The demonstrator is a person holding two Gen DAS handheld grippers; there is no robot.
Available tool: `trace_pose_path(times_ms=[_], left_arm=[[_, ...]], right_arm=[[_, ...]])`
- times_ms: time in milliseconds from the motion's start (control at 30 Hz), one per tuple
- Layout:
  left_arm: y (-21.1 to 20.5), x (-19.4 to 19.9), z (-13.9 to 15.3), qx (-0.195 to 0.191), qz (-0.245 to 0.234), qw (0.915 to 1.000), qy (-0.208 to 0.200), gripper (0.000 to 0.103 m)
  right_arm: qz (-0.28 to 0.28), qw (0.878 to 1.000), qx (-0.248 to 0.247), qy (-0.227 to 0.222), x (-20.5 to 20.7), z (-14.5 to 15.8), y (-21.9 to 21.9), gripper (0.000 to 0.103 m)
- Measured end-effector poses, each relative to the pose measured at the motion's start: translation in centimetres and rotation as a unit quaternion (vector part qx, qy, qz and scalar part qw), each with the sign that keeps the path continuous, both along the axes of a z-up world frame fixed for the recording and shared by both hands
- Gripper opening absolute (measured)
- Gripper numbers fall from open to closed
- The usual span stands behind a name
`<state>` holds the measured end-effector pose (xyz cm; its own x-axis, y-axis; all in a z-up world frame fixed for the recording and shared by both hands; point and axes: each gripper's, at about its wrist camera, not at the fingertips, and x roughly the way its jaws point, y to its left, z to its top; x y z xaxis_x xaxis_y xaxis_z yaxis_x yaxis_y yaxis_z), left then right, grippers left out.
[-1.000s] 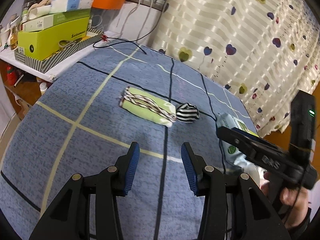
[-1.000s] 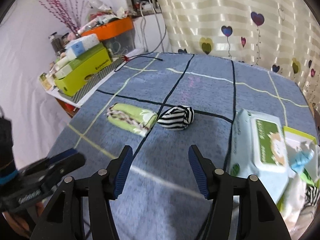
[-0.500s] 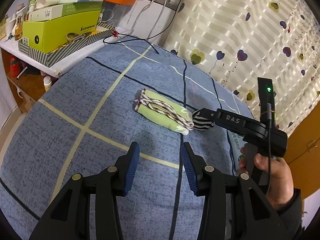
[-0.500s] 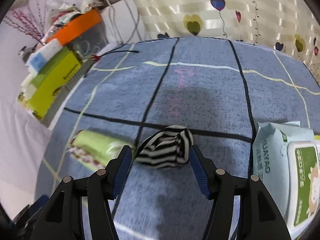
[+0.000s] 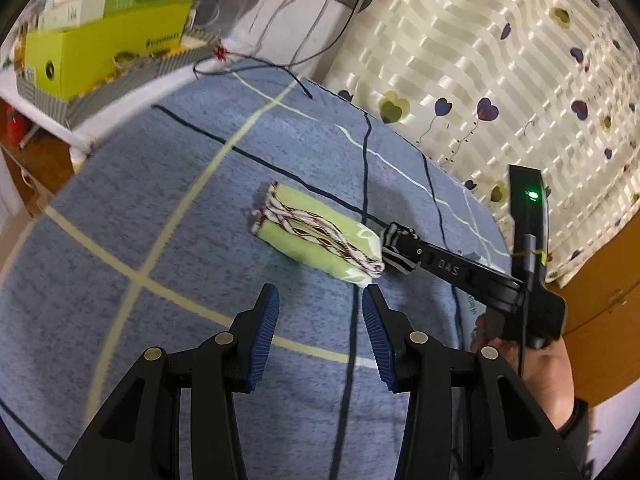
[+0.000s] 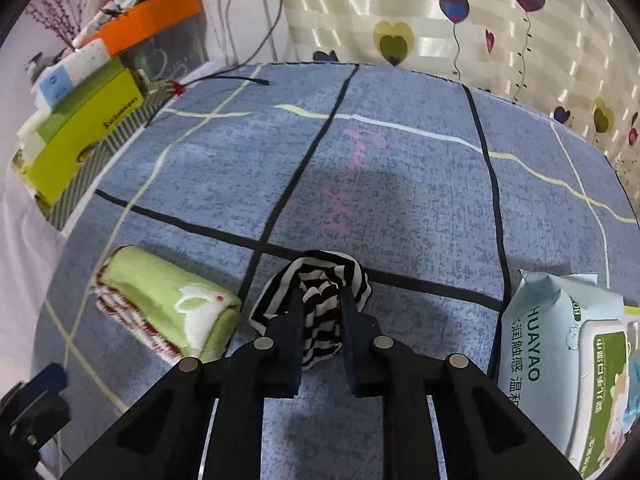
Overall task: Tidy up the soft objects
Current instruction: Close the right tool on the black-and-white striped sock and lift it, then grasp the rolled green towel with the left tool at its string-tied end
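Note:
A black-and-white striped sock ball (image 6: 320, 280) lies on the blue checked cloth (image 6: 400, 184). My right gripper (image 6: 320, 300) is shut on it, fingers pinching its middle. It also shows in the left wrist view (image 5: 394, 248), partly hidden by the right gripper (image 5: 400, 246). A folded green towel with a rabbit print (image 6: 172, 304) lies just left of the sock ball, touching it; it also shows in the left wrist view (image 5: 320, 240). My left gripper (image 5: 320, 304) is open and empty, just short of the towel's near end.
A pack of wet wipes (image 6: 560, 360) lies at the right edge of the cloth. Stacked yellow-green boxes (image 5: 104, 48) and an orange bin (image 6: 156, 20) stand on a side shelf at the left. A black cable (image 6: 236, 78) lies at the far edge. A heart-print curtain (image 5: 500, 60) hangs behind.
My right gripper moved forward to the striped sock ball and closed on it. My left gripper moved a little closer to the green towel and stayed open.

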<state>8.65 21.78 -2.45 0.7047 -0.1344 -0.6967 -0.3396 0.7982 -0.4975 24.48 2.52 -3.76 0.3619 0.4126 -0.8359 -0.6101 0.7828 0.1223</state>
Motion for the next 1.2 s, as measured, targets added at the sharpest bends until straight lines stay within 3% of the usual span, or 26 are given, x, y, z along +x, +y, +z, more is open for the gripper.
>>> trace_pose_path(times_ms=[133, 333, 400, 467, 567, 600, 667, 733, 967, 1100, 1200], left_arm=[[0.1, 0.2, -0.4, -0.010, 0.008, 0.9999, 0.004, 0.045], [0.4, -0.2, -0.6, -0.009, 0.018, 0.9998, 0.007, 0.045], [0.7, -0.2, -0.7, -0.012, 0.019, 0.9997, 0.008, 0.045], [0.8, -0.3, -0.8, -0.013, 0.021, 0.9997, 0.008, 0.045], [0.9, -0.1, -1.0, -0.017, 0.023, 0.9995, 0.010, 0.045], [0.9, -0.1, -1.0, -0.019, 0.023, 0.9995, 0.011, 0.045], [0.8, -0.2, -0.8, -0.019, 0.021, 0.9996, 0.009, 0.045], [0.8, -0.4, -0.7, -0.017, 0.022, 0.9996, 0.008, 0.045], [1.2, -0.9, -0.7, -0.021, 0.033, 0.9992, 0.010, 0.045], [1.7, -1.2, -0.8, -0.026, 0.041, 0.9988, 0.010, 0.045], [1.9, -1.3, -0.8, -0.027, 0.042, 0.9987, 0.008, 0.045]], right_arm=[[0.034, 0.999, -0.001, -0.023, -0.1, 0.7, 1.1, 0.014], [0.049, 0.999, -0.012, 0.005, 0.7, -0.8, 2.1, 0.015], [0.043, 0.999, -0.008, 0.016, 0.9, -0.7, 1.9, 0.021], [0.042, 0.999, 0.001, 0.012, 0.8, -0.1, 1.7, 0.038], [0.057, 0.998, -0.037, 0.004, 0.5, -0.5, 2.5, 0.041], [0.059, 0.997, -0.045, 0.005, 0.4, -0.8, 2.7, 0.040], [0.057, 0.997, -0.048, 0.000, 0.2, -1.0, 2.7, 0.016], [0.067, 0.997, -0.037, -0.001, -0.1, -0.7, 2.7, 0.012], [0.125, 0.991, -0.031, -0.037, -0.2, 0.9, 4.4, 0.011], [0.164, 0.985, -0.052, -0.016, -0.4, -0.5, 5.7, 0.011], [0.196, 0.980, -0.034, 0.016, -1.7, -0.3, 5.6, 0.011]])
